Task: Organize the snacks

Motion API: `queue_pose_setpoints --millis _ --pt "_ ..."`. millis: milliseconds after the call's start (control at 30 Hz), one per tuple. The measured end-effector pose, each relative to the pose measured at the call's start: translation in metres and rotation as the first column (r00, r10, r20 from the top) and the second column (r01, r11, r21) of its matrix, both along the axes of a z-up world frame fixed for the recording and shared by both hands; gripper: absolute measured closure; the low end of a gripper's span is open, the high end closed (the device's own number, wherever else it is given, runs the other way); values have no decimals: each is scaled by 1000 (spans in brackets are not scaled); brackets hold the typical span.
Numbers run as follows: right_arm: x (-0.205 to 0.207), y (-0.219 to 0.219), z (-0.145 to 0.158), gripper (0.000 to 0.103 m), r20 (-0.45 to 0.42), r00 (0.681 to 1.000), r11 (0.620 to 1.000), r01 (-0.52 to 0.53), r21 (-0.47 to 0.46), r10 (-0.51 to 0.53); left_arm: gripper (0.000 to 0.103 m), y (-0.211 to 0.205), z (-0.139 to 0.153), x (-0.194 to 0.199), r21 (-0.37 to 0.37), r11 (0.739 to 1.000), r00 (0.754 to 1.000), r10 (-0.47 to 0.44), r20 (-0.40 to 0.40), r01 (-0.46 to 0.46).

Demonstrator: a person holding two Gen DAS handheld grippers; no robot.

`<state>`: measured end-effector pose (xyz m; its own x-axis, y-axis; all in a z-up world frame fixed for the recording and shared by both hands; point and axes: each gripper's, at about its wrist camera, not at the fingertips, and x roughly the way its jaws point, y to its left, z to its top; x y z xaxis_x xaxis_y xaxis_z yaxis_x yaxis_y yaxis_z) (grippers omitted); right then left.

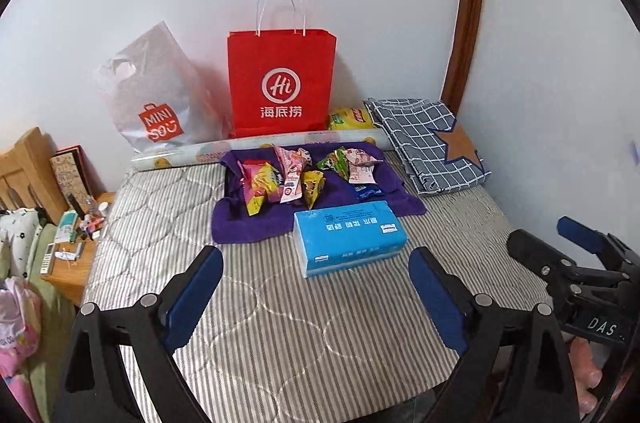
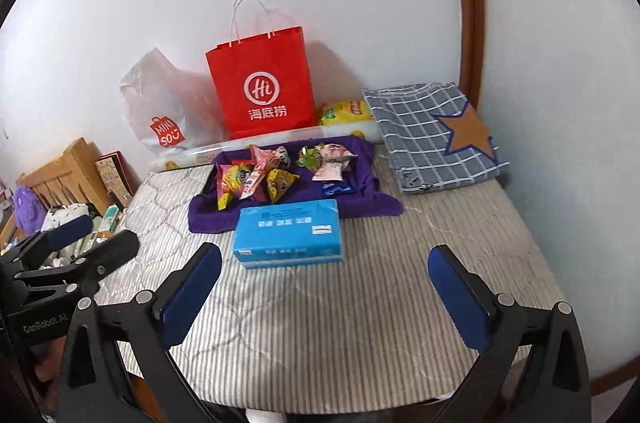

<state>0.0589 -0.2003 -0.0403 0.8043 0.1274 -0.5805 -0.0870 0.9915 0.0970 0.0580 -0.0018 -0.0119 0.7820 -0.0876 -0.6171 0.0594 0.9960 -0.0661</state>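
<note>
Several snack packets (image 1: pixel 288 179) (image 2: pixel 276 169) in pink, yellow and green lie on a purple towel (image 1: pixel 240 223) (image 2: pixel 372 199) on the striped mattress. A blue tissue pack (image 1: pixel 350 237) (image 2: pixel 288 233) lies just in front of the towel. A red paper bag (image 1: pixel 282 83) (image 2: pixel 262 87) stands upright against the wall behind them. My left gripper (image 1: pixel 316 263) is open and empty, short of the tissue pack. My right gripper (image 2: pixel 324 263) is open and empty, also short of it. Each gripper shows at the edge of the other's view.
A white Miniso plastic bag (image 1: pixel 156 95) leans left of the red bag. A rolled sheet (image 1: pixel 256 147) lies behind the towel, a yellow packet (image 1: pixel 350 119) beyond it. A folded checked cloth (image 1: pixel 432 143) lies at right. A cluttered wooden bedside table (image 1: pixel 72 247) stands at left.
</note>
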Motion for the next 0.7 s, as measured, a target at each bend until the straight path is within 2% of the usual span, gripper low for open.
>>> queue_pose_setpoints --millis 700 --pt "-26 -4 8 0 49 999 1000 12 -21 -11 9 -6 7 -18 3 1000 1000 -2 19 2"
